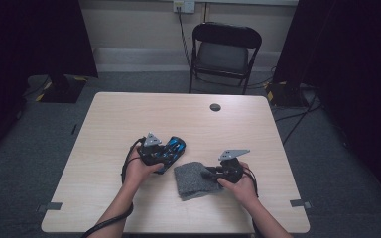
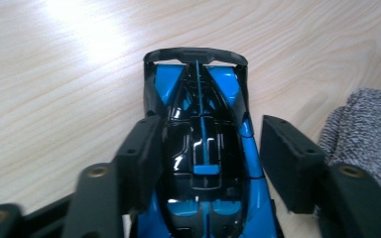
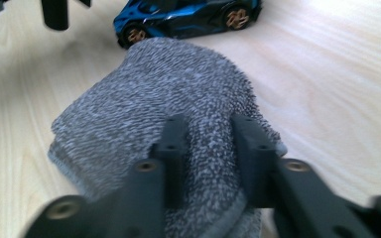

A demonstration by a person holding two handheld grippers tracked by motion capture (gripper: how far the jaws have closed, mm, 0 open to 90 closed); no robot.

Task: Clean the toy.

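My left gripper (image 2: 206,163) sits over the blue toy car (image 2: 203,148), jaws straddling its body. The left jaw lies against the car's flank and the right one stands off with a clear gap, so the jaws are apart and not clamping. In the left gripper view the car's tail wing points to twelve o'clock, and the grey cloth (image 2: 367,134) peeks in at three o'clock.

From above, the car (image 1: 172,150) rests on the wooden table (image 1: 129,119) a little to seven o'clock of its centre, under my left gripper (image 1: 166,151). The folded cloth (image 1: 194,179) lies just beside it at five o'clock.

My right gripper (image 3: 208,158) is on the cloth (image 3: 154,99), jaws part open with a ridge of fabric between them. I cannot tell whether the pads are pinching it. In this view the car (image 3: 183,17) stands side-on at twelve o'clock, just past the cloth's far edge.

Up top, my right gripper (image 1: 213,172) meets the cloth's edge at its three o'clock side.
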